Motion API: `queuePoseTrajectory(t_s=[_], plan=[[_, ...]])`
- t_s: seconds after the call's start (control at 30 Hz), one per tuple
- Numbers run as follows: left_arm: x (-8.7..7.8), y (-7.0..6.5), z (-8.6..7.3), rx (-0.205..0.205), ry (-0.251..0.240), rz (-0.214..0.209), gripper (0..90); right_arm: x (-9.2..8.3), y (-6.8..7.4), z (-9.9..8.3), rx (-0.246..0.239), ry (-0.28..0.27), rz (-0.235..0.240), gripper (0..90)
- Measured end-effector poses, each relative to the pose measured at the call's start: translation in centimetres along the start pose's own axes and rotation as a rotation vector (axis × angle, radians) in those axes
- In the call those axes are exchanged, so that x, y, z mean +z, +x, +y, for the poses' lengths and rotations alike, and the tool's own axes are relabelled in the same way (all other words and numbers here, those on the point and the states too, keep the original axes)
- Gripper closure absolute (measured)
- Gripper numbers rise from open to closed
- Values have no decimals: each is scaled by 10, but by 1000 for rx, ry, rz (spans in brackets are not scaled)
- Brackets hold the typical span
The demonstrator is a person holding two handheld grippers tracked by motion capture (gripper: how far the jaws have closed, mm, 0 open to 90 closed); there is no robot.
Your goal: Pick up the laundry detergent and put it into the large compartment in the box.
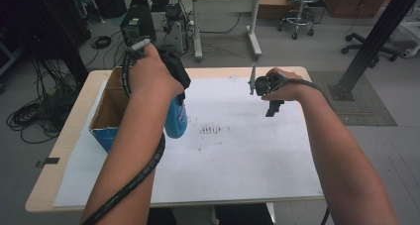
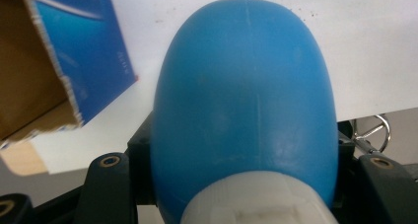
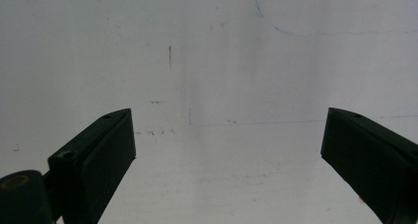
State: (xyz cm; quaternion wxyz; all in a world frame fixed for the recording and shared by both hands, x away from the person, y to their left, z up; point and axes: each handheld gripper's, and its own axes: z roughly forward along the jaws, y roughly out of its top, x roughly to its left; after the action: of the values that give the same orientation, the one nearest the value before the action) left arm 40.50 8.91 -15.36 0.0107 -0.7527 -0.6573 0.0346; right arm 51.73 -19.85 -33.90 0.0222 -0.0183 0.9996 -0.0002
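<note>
A blue plastic bottle with a white cap hangs bottom-down just above the white sheet, beside the cardboard box. My left gripper is shut on its upper part. In the left gripper view the blue bottle bulges between the two jaws, its white cap nearest the camera. My right gripper hovers over the right half of the sheet, pointing down. The right gripper stands open with nothing between its fingers, over bare white paper.
An open cardboard box with a blue outer side sits at the table's left edge; its blue wall is close to the bottle. A white sheet with small dark marks covers the table. Desks, chairs and cables stand beyond.
</note>
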Motion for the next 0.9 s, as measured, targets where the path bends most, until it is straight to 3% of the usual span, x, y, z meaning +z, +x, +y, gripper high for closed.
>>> queuePoseTrajectory(t_s=[0.27, 0.43, 0.63, 0.67, 0.9], plan=[[-38, 9, -5, -36, -49, 16, 386, -1, 2, 7, -16, 6, -5, 64], [-51, 15, -6, -58, -65, 17, 386, -2, 2, 8, -17, 8, -9, 63], [-66, 31, -8, -123, -85, 24, 385, -4, 2, 8, -21, 6, -14, 64], [-71, 38, -9, -151, -97, 17, 385, -4, 2, 7, -21, 4, -14, 64], [-83, 59, -12, -198, -120, 26, 385, -4, 2, 7, -23, 5, -14, 64]])
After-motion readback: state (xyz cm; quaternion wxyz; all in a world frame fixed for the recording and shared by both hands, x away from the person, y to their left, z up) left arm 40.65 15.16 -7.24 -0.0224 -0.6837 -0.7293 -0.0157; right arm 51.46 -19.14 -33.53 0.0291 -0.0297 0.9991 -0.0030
